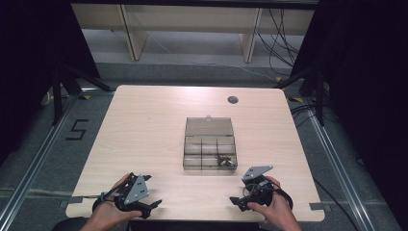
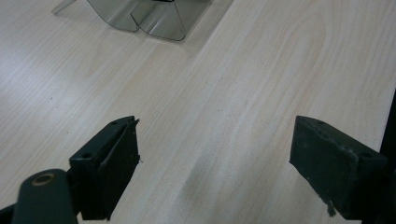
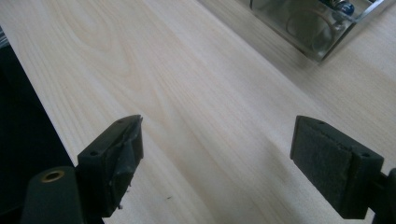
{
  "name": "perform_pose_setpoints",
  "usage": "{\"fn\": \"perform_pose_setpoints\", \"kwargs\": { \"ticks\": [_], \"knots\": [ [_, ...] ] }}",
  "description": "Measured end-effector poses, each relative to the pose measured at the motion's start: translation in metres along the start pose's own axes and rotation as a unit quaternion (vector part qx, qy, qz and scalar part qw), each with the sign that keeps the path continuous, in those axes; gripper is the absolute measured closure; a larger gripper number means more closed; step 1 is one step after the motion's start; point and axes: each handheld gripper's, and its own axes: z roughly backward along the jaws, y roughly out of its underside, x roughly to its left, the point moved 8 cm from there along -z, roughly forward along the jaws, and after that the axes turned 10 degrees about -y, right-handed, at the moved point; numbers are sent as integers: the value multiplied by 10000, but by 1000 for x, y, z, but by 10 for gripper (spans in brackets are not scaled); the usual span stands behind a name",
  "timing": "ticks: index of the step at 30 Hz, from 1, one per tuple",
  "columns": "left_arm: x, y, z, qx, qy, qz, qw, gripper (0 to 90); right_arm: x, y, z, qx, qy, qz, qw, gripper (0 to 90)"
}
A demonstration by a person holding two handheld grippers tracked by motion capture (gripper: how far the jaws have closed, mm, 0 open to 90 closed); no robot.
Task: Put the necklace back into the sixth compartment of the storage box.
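One clear plastic box (image 1: 210, 149) sits near the middle of the one wooden table (image 1: 144, 130), its lid (image 1: 209, 126) swung open and lying back on the far side. Inside, dividers split it into several compartments; the exact count is hard to tell from the high view. A small cluster of dark bits (image 1: 225, 161) lies in the near right compartment, too small to count or identify. Two hands, two grippers, both at the near edge of the table, well apart from each other and from the box. The left gripper (image 1: 144, 204) is held in the left hand (image 1: 108, 211), at the near left; its jaws stand wide apart with nothing between them, bare wood under them in the left gripper view (image 2: 217, 154), a corner of the box at the top of that view. The right gripper (image 1: 239, 199) is held in the right hand (image 1: 272, 204), at the near right; its jaws are spread wide too and hold nothing (image 3: 217, 154), with a corner of the box at upper right. One round dark hole (image 1: 233, 100) sits near the far right of the table.
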Motion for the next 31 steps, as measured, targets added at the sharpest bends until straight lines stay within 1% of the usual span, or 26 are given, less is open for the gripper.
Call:
{"fn": "perform_pose_setpoints", "kwargs": {
  "ticks": [1, 2, 3, 4, 5, 6, 7, 8, 9, 10, 11, 12, 13, 14, 15, 16, 18, 19, 21, 22, 25, 28, 29, 30, 31],
  "knots": [
    [0, 0, 0, 2, 15, -32, 10000, 150, 0, -1, -1, -96, 4, 29, 9999, 180],
    [0, 0, 0, -1, 9, -39, 10000, 150, -1, 1, -1, -45, 55, 62, 10000, 180],
    [1, 0, 0, 16, -10, -87, 10000, 150, -1, 1, 0, -57, 70, 77, 9999, 180],
    [0, 0, -1, -17, -25, -27, 10000, 150, 0, 2, 0, -51, 36, -12, 10000, 180],
    [0, 0, -1, -17, -24, -22, 10000, 150, 1, 3, 0, -52, 20, -35, 10000, 179],
    [0, 0, -1, -16, -25, -27, 10000, 150, 0, 3, 0, -59, 47, 5, 10000, 179],
    [0, 0, -1, -17, -23, -24, 10000, 150, -1, 3, -2, -142, 100, 68, 9998, 179],
    [0, 0, -1, -17, -34, -30, 10000, 150, -2, 3, -2, -161, 124, 93, 9998, 179],
    [0, 0, -1, -18, -34, -31, 10000, 150, -2, 3, -2, -155, 121, 101, 9998, 179],
    [-1, -1, -2, -50, -6, 29, 10000, 150, -2, 4, -2, -143, 126, 76, 9998, 179],
    [2, 1, -1, 48, -63, -124, 9999, 150, -4, 4, -2, -159, 203, 109, 9996, 178],
    [2, 1, -1, 42, -58, -107, 9999, 150, 0, 5, 0, -70, 71, 12, 9999, 178],
    [2, 1, -1, 49, -62, -117, 9999, 150, 0, 6, -1, -85, 81, 11, 9999, 178],
    [1, 1, -1, 27, -43, -80, 10000, 150, 0, 6, -1, -86, 82, 52, 9999, 178],
    [-1, 0, -2, -44, -2, 32, 10000, 150, 0, 6, -1, -88, 81, 52, 9999, 178],
    [0, 0, -2, -23, -8, -4, 10000, 150, 0, 6, -1, -93, 86, 46, 9999, 178],
    [-1, 0, -2, -49, 1, 33, 10000, 150, 0, 7, -1, -85, 57, 89, 9999, 178],
    [1, 0, -2, -17, -36, -9, 10000, 150, 2, 8, -1, -52, -1, -47, 10000, 177],
    [1, 0, -2, -9, -35, -7, 10000, 150, 1, 8, -1, -73, 21, 8, 10000, 177],
    [-1, 0, -2, -41, 10, 31, 10000, 150, -1, 8, -3, -158, 76, 107, 9998, 177],
    [-1, 0, -2, -47, 5, 45, 10000, 150, 0, 8, -2, -168, 71, 111, 9998, 177],
    [-1, 0, -2, -47, 7, 44, 10000, 150, 1, 9, 0, -116, 7, 21, 9999, 177],
    [-1, 0, -2, -47, 10, 44, 10000, 150, 1, 7, 0, -208, 47, 1, 9998, 177],
    [-1, 0, -2, -47, 10, 40, 10000, 150, -1, 8, 1, -142, 77, 46, 9999, 177],
    [-1, 0, -2, -44, 11, 41, 10000, 150, -1, 9, 1, -136, 61, 41, 9999, 177]
  ]
}}
